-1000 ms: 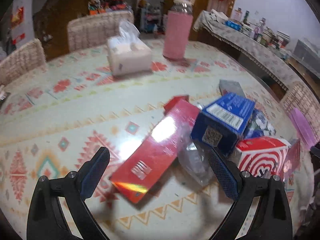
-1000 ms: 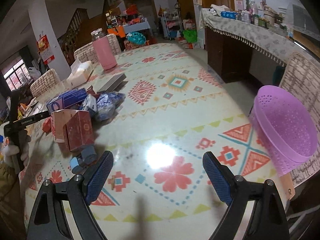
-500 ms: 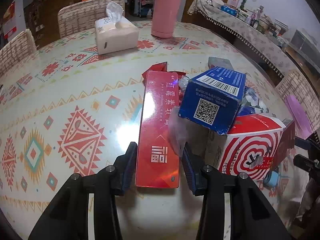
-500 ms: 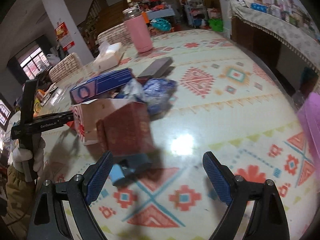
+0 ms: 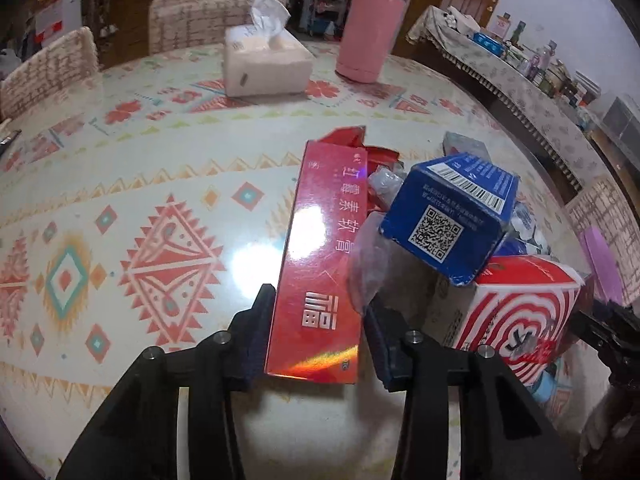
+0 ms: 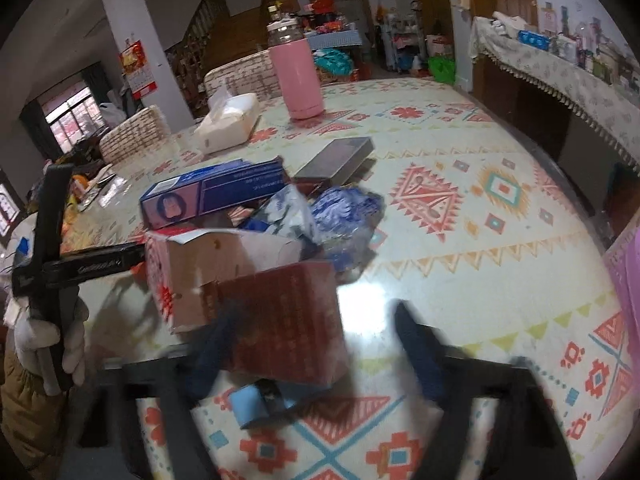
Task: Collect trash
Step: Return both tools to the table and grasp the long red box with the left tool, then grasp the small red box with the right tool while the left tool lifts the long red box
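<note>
Only the left wrist view shows the long red box (image 5: 320, 264) lying flat on the tabletop (image 5: 120, 184); the left gripper (image 5: 318, 340) has its jaws closed against the near end's two long sides. Only the right wrist view shows a gloved hand (image 6: 44, 344) at the far left, a dark flat box (image 6: 336, 160) and a small light-blue piece (image 6: 256, 404). Both views show one pink bottle (image 5: 370, 28), one tissue box (image 5: 264, 60), one blue box (image 5: 452, 216) and one red-and-white carton (image 5: 520, 312). The right gripper (image 6: 320, 360) is blurred, its jaws closing around the carton's dark red side (image 6: 280, 320); the left finger (image 6: 212, 348) overlaps it, the right stands off.
</note>
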`<state>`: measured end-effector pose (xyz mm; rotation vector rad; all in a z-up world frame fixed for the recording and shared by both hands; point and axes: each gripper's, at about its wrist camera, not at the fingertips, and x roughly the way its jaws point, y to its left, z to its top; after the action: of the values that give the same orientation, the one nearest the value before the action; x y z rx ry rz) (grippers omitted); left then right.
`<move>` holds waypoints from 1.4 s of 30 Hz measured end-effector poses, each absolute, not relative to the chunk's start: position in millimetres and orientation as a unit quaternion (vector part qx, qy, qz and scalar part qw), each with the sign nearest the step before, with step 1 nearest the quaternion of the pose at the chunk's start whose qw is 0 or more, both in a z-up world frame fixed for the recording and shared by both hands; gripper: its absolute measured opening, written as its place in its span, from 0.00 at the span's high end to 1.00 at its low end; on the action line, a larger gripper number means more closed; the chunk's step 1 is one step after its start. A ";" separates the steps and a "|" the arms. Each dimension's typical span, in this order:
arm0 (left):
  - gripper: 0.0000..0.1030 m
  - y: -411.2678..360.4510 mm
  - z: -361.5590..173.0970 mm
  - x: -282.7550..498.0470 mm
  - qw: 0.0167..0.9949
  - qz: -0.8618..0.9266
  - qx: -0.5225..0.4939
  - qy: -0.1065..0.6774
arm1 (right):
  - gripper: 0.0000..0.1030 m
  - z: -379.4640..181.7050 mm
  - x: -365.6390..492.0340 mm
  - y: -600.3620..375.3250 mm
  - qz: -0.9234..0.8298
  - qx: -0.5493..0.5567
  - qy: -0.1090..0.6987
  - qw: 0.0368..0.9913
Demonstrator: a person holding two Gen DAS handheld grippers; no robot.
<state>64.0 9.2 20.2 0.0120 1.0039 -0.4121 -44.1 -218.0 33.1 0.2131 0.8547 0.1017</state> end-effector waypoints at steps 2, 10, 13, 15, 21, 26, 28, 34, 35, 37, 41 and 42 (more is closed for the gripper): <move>0.60 8.4 26.1 61.1 0.864 -0.187 0.017 0.467 | 0.59 35.5 -49.2 -216.4 0.064 0.107 0.410 0.903; 0.60 22.4 58.6 41.5 0.900 -0.129 0.041 0.415 | 0.75 61.1 -88.2 -232.5 0.090 0.126 0.372 0.915; 0.60 34.4 67.3 24.5 0.907 -0.110 0.034 0.405 | 0.75 69.8 -104.0 -244.5 0.087 0.127 0.357 0.921; 0.60 41.3 70.4 14.2 0.909 -0.097 0.033 0.404 | 0.76 73.7 -112.4 -253.4 0.086 0.133 0.350 0.923; 0.60 45.7 93.0 -32.3 0.920 -0.103 0.023 0.378 | 0.76 76.5 -130.6 -278.3 0.076 0.153 0.338 0.926; 0.60 16.8 114.0 -62.5 0.922 -0.151 0.020 0.356 | 0.76 76.4 -146.9 -297.2 0.069 0.168 0.330 0.926; 0.60 0.1 118.1 -69.6 0.917 -0.179 0.020 0.356 | 0.76 77.1 -153.7 -304.9 0.065 0.172 0.327 0.927; 0.60 -59.4 118.7 -87.8 0.892 -0.266 0.029 0.364 | 0.76 80.7 -176.3 -331.1 0.039 0.183 0.313 0.931; 0.56 -70.3 117.1 -89.0 0.886 -0.283 0.029 0.365 | 0.76 80.3 -178.8 -336.9 0.034 0.187 0.312 0.931; 0.40 -87.1 114.9 -89.1 0.881 -0.295 0.034 0.368 | 0.76 78.4 -184.3 -349.3 0.023 0.197 0.311 0.929; 0.33 -115.8 109.6 -91.4 0.877 -0.302 0.059 0.368 | 0.76 72.6 -192.7 -369.5 0.008 0.217 0.313 0.925; 0.33 -121.3 107.0 -91.9 0.876 -0.303 0.067 0.371 | 0.76 70.9 -194.7 -373.6 0.006 0.221 0.314 0.923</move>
<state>-91.9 -121.3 107.0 0.1389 0.7735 -0.6319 -194.7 -373.6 70.9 0.4536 0.6448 0.0118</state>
